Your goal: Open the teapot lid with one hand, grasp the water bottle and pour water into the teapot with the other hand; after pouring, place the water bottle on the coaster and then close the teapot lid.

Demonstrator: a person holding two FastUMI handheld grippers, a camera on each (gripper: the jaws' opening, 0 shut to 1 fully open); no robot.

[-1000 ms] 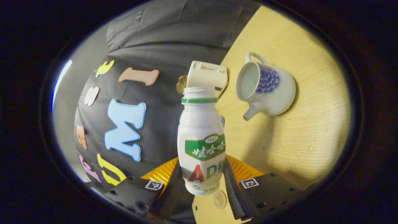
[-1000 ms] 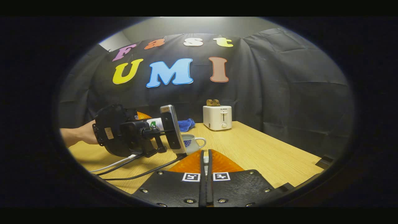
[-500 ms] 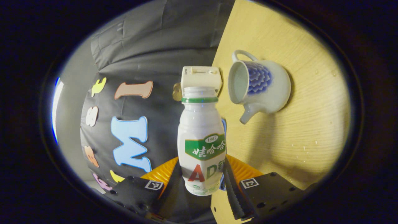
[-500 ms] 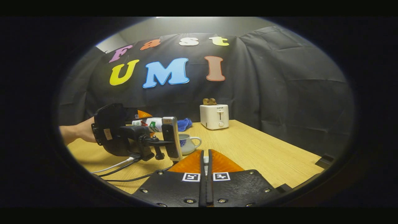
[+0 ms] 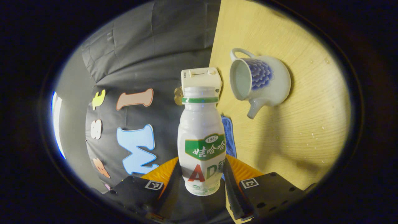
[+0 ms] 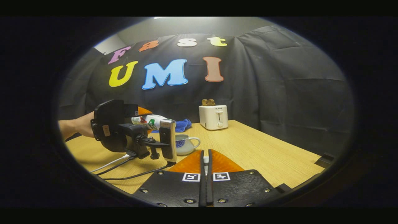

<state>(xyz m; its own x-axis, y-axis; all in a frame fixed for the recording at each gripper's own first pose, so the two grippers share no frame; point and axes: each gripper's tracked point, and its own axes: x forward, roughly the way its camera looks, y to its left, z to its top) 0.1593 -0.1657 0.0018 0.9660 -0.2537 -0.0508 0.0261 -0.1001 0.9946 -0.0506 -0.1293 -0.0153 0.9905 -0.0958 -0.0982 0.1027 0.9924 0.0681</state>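
Left gripper view | left tool [image 5: 202,183] clamps bottle [image 5: 201,140] | right tool [image 6: 205,174] together

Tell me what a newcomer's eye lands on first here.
The white water bottle, clamped in the left gripper and turned on its side, its uncapped mouth toward the toaster. Next, the lidless teapot on the wooden table, beside the bottle's mouth, not under it. In the right gripper view, the right gripper is pressed shut low over the table.

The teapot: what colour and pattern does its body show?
The teapot is white with a blue scale-like pattern, clearest in the left gripper view.
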